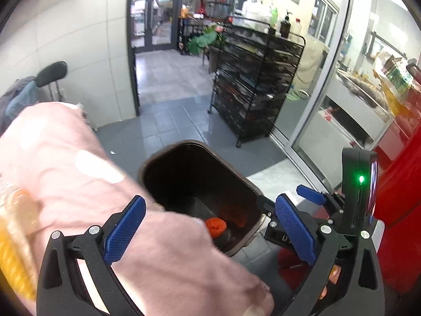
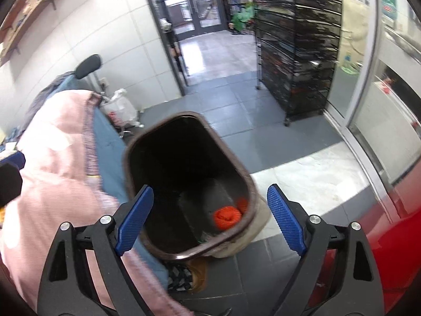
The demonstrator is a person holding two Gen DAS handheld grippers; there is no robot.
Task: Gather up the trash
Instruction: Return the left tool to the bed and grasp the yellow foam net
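A dark brown trash bin [image 2: 131, 163] stands on the floor below both grippers; it also shows in the left wrist view [image 1: 252, 192]. An orange crumpled piece of trash [image 2: 227, 217] lies at its bottom, also seen in the left wrist view [image 1: 215, 225]. My right gripper [image 2: 210, 218] is open and empty above the bin's mouth. My left gripper [image 1: 210, 229] is open and empty, with a pink-sleeved arm [image 1: 105, 197] crossing in front of it. The right gripper [image 1: 310, 197] shows at the bin's right edge in the left wrist view.
A black wire rack on wheels [image 1: 252, 84] stands at the right by a glass partition [image 1: 329, 105]. A red surface [image 2: 394, 237] is at the lower right. A black-backed chair [image 2: 88, 65] and a plastic bag [image 2: 121, 108] sit by the left wall. A doorway [image 1: 155, 15] lies ahead.
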